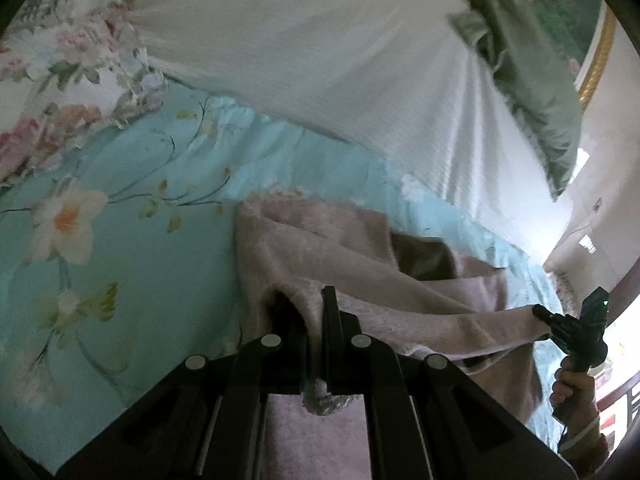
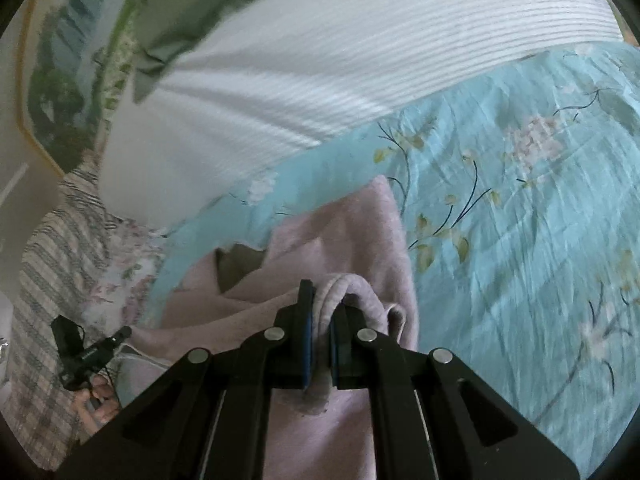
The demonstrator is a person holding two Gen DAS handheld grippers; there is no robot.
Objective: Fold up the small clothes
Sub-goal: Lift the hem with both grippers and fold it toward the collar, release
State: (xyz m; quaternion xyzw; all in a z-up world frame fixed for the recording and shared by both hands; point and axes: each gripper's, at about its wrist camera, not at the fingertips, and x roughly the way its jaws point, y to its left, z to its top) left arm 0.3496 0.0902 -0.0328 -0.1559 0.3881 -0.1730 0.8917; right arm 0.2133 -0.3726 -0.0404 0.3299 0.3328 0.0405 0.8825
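The left gripper (image 1: 310, 308) is closed on a bunched corner of the pink fleece garment (image 1: 340, 240), fabric pinched between its jaws. The right gripper (image 2: 322, 312) is likewise clamped on a rolled edge of the same garment (image 2: 352, 236) (blue pads visible on its fingers (image 2: 307, 340)). The garment hangs stretched between the two grippers above the light-blue floral bedsheet (image 1: 140, 208). Behind it lies a white ribbed blanket (image 1: 320, 60), with a green pillow (image 1: 520, 60) beyond.
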